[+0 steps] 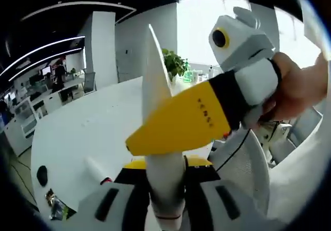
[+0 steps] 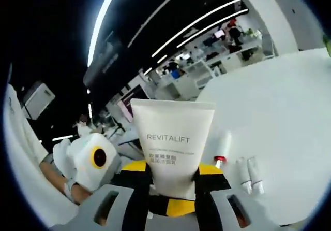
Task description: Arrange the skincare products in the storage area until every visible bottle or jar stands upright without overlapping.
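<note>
A white tube (image 2: 172, 140) printed REVITALIFT is held in the air, crimped end up. My right gripper (image 2: 173, 175) is shut on its lower part, with a yellow pad against each side edge. In the left gripper view the same tube (image 1: 158, 81) shows edge-on, rising from between the jaws of my left gripper (image 1: 165, 164), which is shut on its cap end. The right gripper (image 1: 155, 138) reaches in from the right in a person's hand (image 1: 297, 88), its yellow jaw lying across the tube. The left gripper's body (image 2: 88, 163) sits at lower left.
A large white table (image 2: 279, 112) lies below. On it lie a white tube with a red cap (image 2: 222, 149) and two small white vials (image 2: 248, 175). A black object (image 1: 42, 175) and a small packet (image 1: 57, 208) lie near its edge. A white mesh chair (image 1: 243, 163) stands close.
</note>
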The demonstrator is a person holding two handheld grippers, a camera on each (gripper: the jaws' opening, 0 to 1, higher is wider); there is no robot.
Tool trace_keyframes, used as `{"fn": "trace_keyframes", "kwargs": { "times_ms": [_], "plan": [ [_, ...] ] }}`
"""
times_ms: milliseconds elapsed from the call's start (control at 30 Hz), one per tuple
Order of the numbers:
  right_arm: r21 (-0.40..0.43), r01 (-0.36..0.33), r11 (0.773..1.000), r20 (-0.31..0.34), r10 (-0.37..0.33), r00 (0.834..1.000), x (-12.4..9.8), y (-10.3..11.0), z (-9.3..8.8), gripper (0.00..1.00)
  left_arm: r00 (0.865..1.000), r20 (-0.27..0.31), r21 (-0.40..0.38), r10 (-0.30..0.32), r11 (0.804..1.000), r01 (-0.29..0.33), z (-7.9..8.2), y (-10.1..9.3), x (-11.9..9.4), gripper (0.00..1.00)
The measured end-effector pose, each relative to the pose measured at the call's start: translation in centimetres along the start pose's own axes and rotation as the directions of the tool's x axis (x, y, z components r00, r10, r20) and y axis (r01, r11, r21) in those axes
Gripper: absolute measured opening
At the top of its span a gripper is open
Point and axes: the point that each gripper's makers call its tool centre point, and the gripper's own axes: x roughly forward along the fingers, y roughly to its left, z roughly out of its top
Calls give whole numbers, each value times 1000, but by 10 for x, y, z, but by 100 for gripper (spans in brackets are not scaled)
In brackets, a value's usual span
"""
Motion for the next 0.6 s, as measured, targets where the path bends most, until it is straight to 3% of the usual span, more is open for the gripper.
{"fn": "trace_keyframes", "kwargs": {
  "times_ms": [133,300,367,533,600],
  "plan": [
    [-34,-6,999,-31,5,1000,2,-1,-8,29,999,-26,-9,-28,1000,28,-9,-2,0,20],
    [-85,-1,996,-38,-3,999,2,2,-6,29,1000,7,-14,-22,1000,22,-9,-2,-4,20],
    [-95,10,995,-24,-13,1000,0,-1,-3,29,1000,15,19,-15,1000,14,-9,1,-4,21],
    [-90,27,996,-13,-28,1000,-4,-12,3,29,999,-38,44,-2,999,4,-27,6,-6,28],
    [-101,43,994,-13,-44,999,-6,-18,6,29,996,-85,56,0,998,5,-44,10,-8,30]
  ]
}}
